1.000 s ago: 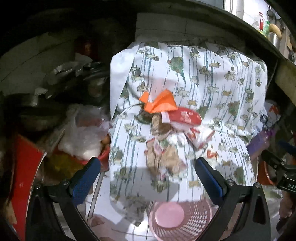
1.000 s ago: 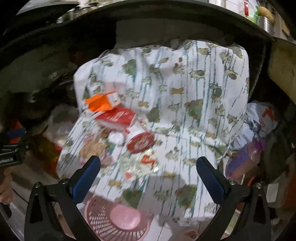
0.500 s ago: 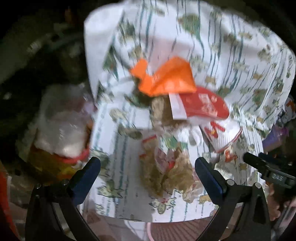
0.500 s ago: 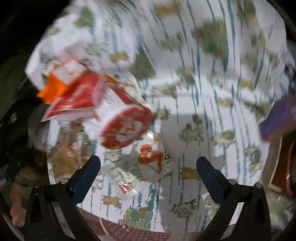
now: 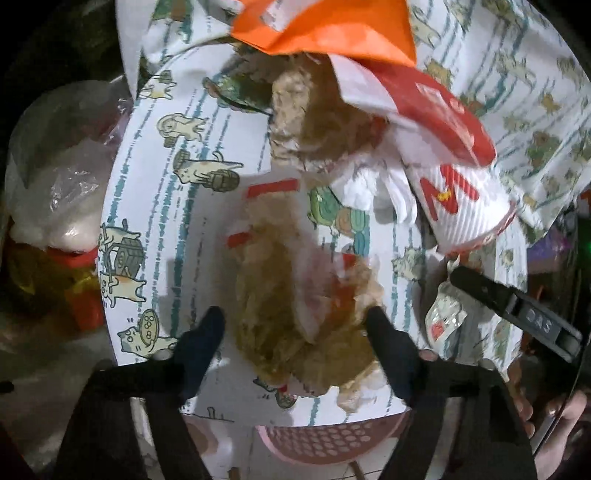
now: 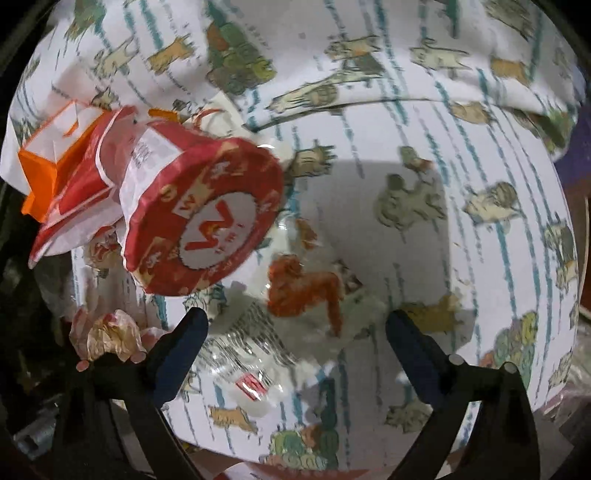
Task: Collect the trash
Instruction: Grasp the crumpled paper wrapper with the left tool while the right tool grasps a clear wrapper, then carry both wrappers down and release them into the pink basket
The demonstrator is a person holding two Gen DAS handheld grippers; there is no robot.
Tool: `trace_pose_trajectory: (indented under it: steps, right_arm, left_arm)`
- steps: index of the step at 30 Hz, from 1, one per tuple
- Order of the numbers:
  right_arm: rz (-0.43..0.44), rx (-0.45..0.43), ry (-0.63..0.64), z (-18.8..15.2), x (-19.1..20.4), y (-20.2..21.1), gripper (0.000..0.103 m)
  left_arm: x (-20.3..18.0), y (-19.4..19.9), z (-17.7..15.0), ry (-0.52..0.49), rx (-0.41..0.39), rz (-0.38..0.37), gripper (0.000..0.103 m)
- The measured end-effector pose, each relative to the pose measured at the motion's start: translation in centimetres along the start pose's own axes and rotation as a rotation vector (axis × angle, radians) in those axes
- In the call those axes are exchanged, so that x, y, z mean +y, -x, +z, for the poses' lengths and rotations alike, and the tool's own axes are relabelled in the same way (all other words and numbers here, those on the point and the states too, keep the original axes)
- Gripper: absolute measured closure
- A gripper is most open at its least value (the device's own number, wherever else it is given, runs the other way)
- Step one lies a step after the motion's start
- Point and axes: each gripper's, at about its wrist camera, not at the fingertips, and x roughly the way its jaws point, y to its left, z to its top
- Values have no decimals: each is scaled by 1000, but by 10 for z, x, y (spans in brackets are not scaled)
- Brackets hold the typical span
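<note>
Trash lies piled on a table under a cat-print cloth (image 5: 155, 221). My left gripper (image 5: 295, 328) points down over a crumpled brown greasy wrapper (image 5: 280, 314); its jaws are closing with the wrapper between them, the pads not clearly pressing. Behind lie an orange paper bag (image 5: 332, 29), a red-and-white packet (image 5: 436, 107), white tissue (image 5: 373, 188) and a tipped paper cup (image 5: 461, 206). My right gripper (image 6: 295, 321) hangs over a clear plastic wrapper (image 6: 303, 295) with orange print, jaws wide and starting to close around it. The red-lidded cup (image 6: 207, 221) lies just left of it.
A pink mesh basket (image 5: 325, 443) sits below the table's front edge. A clear plastic bag (image 5: 62, 177) over a red container (image 5: 77, 258) stands to the left of the table. A purple item (image 5: 546, 254) lies off the right edge. The surroundings are dark and cluttered.
Both grippers have dropped close to the table and tilted downward. The left jaws have narrowed around the brown wrapper; the right now straddles the clear wrapper.
</note>
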Motion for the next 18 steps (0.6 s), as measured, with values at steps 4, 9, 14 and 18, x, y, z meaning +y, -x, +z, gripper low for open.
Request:
trace_pose_trajectory:
  steps: [4,9,14,18]
  right_arm:
    - [-173,-52,83,-7,24,-8,18]
    - [-214,-82,161,-16,39,-7,64]
    - [-29,-22,119,-19,26,23,89]
    - [-1,-79,141,-30,18,51,89]
  left_arm:
    - [-6,2,-7,17,-28,-26,52]
    - [-1,20,-13,27,-114,-53,66]
    - [2,48,-19,18,-196,-90,70]
    - [6,81,-24,-10,-294,-119,71]
